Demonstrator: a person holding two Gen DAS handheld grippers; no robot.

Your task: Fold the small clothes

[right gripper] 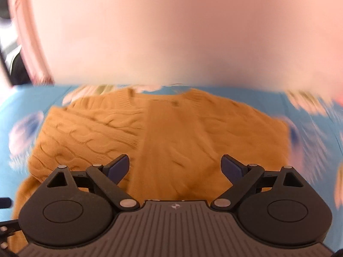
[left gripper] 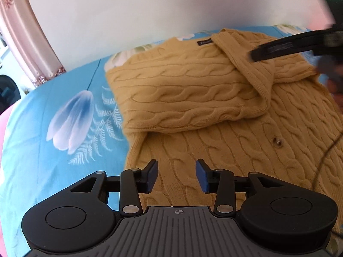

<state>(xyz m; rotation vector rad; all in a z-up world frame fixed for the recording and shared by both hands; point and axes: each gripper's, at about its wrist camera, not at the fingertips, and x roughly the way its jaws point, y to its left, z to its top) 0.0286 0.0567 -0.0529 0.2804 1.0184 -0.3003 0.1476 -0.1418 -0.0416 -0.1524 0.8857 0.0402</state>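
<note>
While the left gripper (left gripper: 177, 175) hangs with its jaws apart and nothing between the blue pads (left gripper: 152, 177), a mustard cable-knit cardigan (left gripper: 214, 115) fills the centre and right of the left wrist view, lying on a blue sheet (left gripper: 42, 128) printed with a pale tulip and fern fronds at centre left. One side of the cardigan is folded over the body, so that a thick flap with a sleeve across it sits in the upper middle of the frame, a small dark label (left gripper: 204, 42) showing near the collar. A button (left gripper: 277, 142) shows on the flat lower part at centre right. At the upper right, a blurred black finger of the right gripper (left gripper: 285, 48) reaches in over the sleeve; whether it touches the knit cannot be told. A pink curtain (left gripper: 25, 49) hangs at the upper left beside a white wall. The right wrist view is smeared, yet its gripper (right gripper: 175, 167) plainly stands wide, empty, above the middle of the cardigan (right gripper: 171, 132), which lies across the centre of the frame with the folded part at left and the sheet (right gripper: 310, 132) around it.
</note>
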